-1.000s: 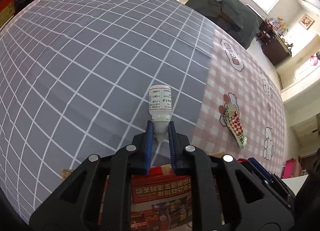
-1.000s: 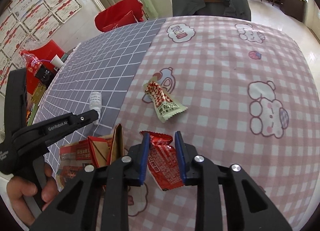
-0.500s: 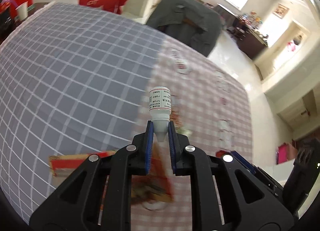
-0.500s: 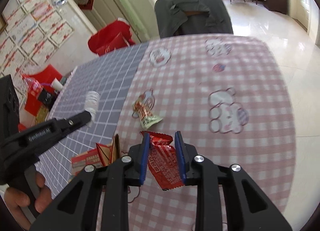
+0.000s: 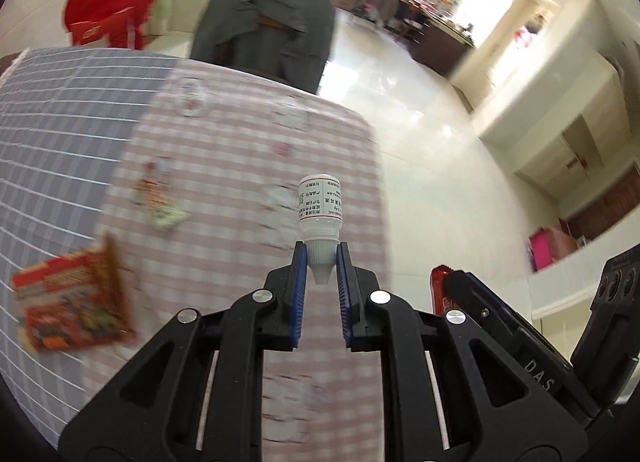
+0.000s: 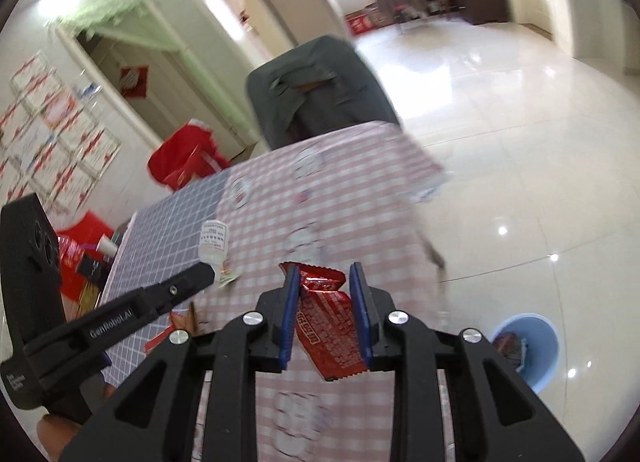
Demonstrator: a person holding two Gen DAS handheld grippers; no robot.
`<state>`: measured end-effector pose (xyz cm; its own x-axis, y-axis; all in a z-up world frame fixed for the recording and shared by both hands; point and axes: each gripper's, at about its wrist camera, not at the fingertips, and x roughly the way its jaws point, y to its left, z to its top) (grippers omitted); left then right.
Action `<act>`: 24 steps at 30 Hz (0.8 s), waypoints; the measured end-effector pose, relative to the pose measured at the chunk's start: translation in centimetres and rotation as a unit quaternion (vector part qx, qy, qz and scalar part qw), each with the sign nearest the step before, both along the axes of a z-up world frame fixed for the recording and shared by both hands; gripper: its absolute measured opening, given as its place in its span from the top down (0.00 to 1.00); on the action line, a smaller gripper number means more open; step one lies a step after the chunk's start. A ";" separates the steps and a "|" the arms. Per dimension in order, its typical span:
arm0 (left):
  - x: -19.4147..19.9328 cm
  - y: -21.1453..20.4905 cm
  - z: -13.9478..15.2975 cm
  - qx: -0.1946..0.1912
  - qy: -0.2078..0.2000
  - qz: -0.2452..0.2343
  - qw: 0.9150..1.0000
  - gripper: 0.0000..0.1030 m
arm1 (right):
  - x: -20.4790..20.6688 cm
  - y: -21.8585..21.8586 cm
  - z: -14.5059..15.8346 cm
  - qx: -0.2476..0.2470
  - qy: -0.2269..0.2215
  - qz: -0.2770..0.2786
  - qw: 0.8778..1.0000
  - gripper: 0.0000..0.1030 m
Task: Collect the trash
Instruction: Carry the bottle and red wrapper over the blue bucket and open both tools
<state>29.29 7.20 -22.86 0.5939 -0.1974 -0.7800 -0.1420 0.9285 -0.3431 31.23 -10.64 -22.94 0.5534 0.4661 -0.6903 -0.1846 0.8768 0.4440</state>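
My left gripper is shut on the cap end of a small white bottle and holds it in the air above the pink checked tablecloth. The bottle also shows in the right wrist view. My right gripper is shut on a red snack wrapper and holds it above the table. A light blue bin with trash inside stands on the floor at the lower right. A red-and-green wrapper and a flattened red carton lie on the table.
A chair draped in grey cloth stands at the table's far end. A red bag sits behind the grey grid cloth. The shiny tiled floor lies to the right of the table.
Both grippers have risen and swung to the right with their items. The blue bin has come into the right wrist view. The table now looks farther below.
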 end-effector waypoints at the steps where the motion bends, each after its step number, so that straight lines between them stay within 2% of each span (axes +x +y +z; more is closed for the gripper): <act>1: 0.1 -1.5 0.1 0.000 0.000 -0.010 1.000 0.85 | -0.2 -1.5 0.2 0.001 -0.002 -0.011 1.000 0.75; 10: 0.8 -16.4 0.0 -0.006 0.010 -0.123 0.992 0.86 | -2.3 -14.7 1.0 -0.005 -0.006 -0.099 0.995 0.75; 13: 0.9 -20.0 -0.2 -0.004 0.014 -0.148 0.989 0.91 | -2.7 -17.7 1.0 -0.004 -0.007 -0.118 0.993 0.75; 18: 1.2 -23.9 -0.6 0.000 0.020 -0.168 0.986 0.91 | -2.9 -21.3 0.6 0.000 -0.004 -0.140 0.990 0.72; 20: 1.4 -25.2 -0.8 -0.001 0.023 -0.171 0.985 0.91 | -2.9 -22.0 0.2 0.000 0.004 -0.145 0.989 0.58; 24: 1.7 -26.7 -0.9 -0.001 0.024 -0.173 0.985 0.91 | -3.3 -24.1 0.2 -0.003 0.001 -0.154 0.988 0.55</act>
